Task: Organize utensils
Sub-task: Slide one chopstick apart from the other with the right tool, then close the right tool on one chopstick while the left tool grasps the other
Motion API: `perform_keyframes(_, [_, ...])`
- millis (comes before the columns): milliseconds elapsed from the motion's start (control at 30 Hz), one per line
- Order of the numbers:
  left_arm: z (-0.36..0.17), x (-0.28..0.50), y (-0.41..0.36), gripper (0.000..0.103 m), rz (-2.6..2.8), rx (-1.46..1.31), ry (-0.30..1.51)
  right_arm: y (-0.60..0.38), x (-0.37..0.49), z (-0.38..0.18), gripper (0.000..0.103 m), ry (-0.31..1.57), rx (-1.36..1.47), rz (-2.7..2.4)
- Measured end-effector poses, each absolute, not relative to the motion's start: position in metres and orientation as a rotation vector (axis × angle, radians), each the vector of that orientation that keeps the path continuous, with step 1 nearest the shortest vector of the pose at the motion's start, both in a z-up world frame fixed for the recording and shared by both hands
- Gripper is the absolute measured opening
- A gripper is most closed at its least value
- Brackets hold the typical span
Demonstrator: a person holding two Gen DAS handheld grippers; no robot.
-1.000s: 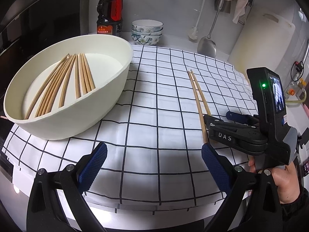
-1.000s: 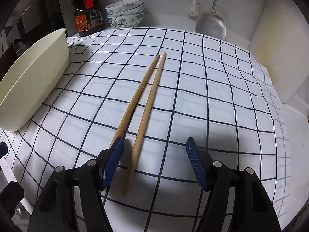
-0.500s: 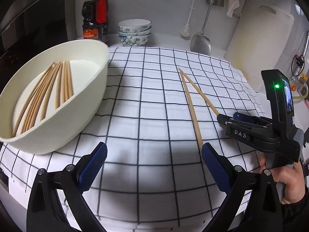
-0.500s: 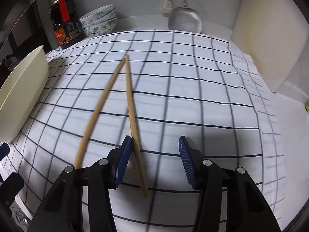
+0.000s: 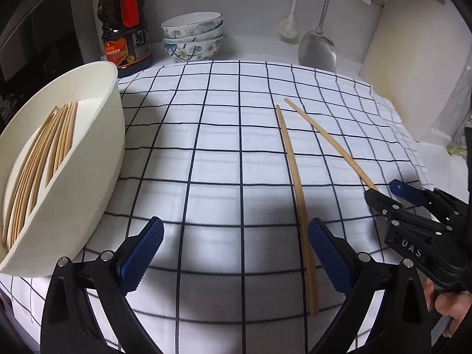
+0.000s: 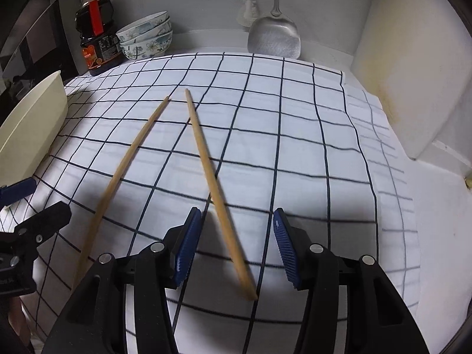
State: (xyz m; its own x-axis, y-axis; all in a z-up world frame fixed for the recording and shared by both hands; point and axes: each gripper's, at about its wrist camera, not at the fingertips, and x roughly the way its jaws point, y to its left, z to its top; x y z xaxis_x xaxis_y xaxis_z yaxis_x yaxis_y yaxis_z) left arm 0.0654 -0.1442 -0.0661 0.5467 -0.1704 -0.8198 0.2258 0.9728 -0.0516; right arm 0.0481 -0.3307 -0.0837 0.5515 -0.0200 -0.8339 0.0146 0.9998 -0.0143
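Observation:
Two wooden chopsticks lie splayed on the checked cloth (image 5: 212,135). One chopstick (image 5: 295,177) runs down just inside the right finger of my left gripper (image 5: 236,244), which is wide open and touches nothing. The other chopstick (image 6: 218,191) passes between the pads of my right gripper (image 6: 236,244); the jaws stand half wide and neither pad presses on it. In the left wrist view that chopstick (image 5: 330,144) ends at the right gripper (image 5: 383,191). The white bowl (image 5: 97,135) at left holds several chopsticks (image 5: 44,153).
At the back stand a dark sauce bottle (image 5: 125,29), stacked patterned bowls (image 5: 191,38), a metal spatula (image 5: 317,47) and a white brush (image 5: 290,26). A cutting board (image 5: 413,67) leans at the right. A hand (image 5: 448,303) holds the right gripper.
The chopsticks, parallel before, now splay apart at their near ends. My right gripper narrowed and shifted right around one. My left gripper moved right, away from the bowl, up to the other chopstick.

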Motion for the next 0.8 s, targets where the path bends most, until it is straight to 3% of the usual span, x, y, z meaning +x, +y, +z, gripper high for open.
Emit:
perform_keyframes(633, [-0.081,0.095,-0.174,0.097,-0.190,0.124,0.992,-0.351,0.068,-0.086,0.047,0.968,-0.004,-0.005])
perform_keyframes(800, [-0.082,0.089,-0.180,0.078,-0.228,0.134,0.998,-0.343,0.067,-0.085,0.030,0.963,-0.027,0.016])
